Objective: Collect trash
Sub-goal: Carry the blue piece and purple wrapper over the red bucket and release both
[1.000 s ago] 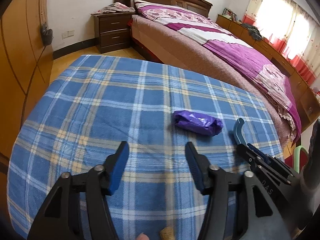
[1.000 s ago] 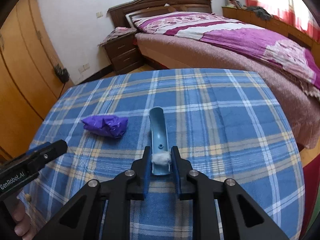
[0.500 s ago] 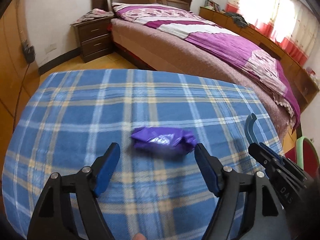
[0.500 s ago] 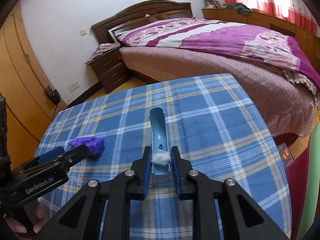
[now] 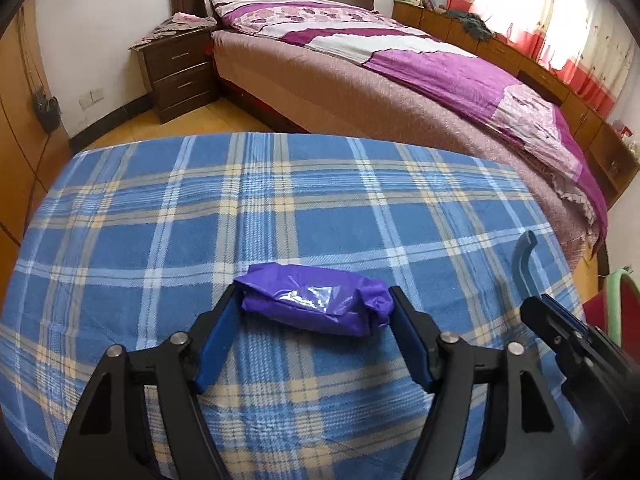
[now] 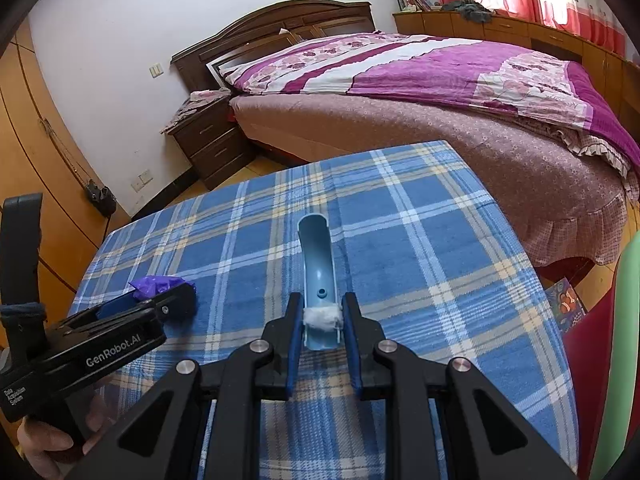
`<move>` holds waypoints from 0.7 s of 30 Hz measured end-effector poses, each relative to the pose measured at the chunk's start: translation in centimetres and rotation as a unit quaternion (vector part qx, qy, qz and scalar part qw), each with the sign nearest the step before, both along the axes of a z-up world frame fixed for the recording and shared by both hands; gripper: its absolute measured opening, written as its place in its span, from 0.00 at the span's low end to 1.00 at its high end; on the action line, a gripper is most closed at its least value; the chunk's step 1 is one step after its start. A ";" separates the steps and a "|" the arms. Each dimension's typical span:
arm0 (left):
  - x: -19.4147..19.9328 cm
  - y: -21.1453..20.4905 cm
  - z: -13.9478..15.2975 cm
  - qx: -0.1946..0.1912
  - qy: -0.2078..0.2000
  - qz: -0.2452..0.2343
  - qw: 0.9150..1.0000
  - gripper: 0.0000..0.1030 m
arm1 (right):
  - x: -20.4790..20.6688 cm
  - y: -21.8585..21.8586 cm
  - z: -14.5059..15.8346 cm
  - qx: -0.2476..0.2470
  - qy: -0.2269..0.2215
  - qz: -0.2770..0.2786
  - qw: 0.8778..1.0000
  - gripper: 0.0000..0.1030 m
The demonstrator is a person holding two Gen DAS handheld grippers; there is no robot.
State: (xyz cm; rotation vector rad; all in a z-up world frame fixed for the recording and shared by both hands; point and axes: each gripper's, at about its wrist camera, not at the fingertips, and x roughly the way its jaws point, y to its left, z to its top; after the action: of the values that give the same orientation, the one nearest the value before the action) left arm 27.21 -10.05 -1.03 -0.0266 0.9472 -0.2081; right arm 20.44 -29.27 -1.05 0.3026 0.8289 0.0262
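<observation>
Left claw (image 5: 312, 300) spread wide, its blue fingers bracketing the crumpled purple plastic bag (image 5: 314, 304) lying on the blue plaid-covered surface (image 5: 280, 208); the bag's long axis runs crosswise, finger to finger, each end touching or nearly so. Right-wrist view: right claw (image 6: 322, 314) clenched on a pale blue curved plastic handle (image 6: 316, 256) padded with white cotton; the bag (image 6: 158, 285) lies left, at the left claw, the nearer one.

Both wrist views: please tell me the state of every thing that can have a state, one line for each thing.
left gripper: open, fingers on either side of the purple bag.
purple bag: crumpled, lying on the plaid cloth, not lifted.
right gripper: shut on the blue handle.
blue handle: held, curving forward above the cloth.
white wad: pinched between the right fingers, against the handle.
</observation>
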 end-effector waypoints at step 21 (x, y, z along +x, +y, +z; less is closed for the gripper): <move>-8.3 2.9 5.0 -0.016 -0.051 0.029 0.998 0.66 | -2.3 1.6 2.9 0.004 -0.009 0.023 1.000 0.21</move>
State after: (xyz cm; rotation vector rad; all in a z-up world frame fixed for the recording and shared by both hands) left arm 18.89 -7.13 4.02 -0.0728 0.8392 -0.1698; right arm 18.10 -27.72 1.81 0.2904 0.8188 0.0749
